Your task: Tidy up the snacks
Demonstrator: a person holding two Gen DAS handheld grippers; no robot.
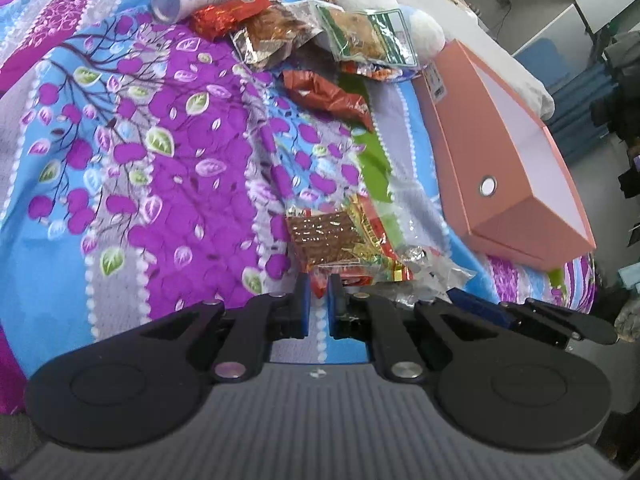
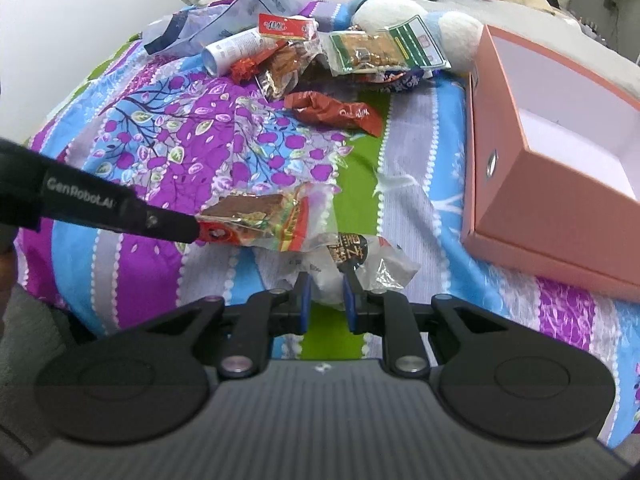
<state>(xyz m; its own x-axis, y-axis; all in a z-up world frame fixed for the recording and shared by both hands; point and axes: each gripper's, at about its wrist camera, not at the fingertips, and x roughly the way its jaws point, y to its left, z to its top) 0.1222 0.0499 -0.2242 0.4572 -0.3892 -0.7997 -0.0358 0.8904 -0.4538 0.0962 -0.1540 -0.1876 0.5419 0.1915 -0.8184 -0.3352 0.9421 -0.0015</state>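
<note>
Snacks were held in both grippers: left gripper [image 1: 319, 286] jaws clamped the red edge of a clear brown-biscuit packet [image 1: 340, 240], right gripper [image 2: 325, 294] jaws pinched a crinkly clear-and-black packet [image 2: 360, 262], above the floral bedsheet [image 1: 160, 160], near the empty pink cardboard box [image 2: 560, 184].

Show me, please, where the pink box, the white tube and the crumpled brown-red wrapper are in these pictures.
pink box [image 2: 516, 200], right wrist view, on its near outer wall.
white tube [image 2: 234, 50], right wrist view, on the middle of its body.
crumpled brown-red wrapper [image 1: 328, 98], left wrist view, on the middle of its creased foil.
</note>
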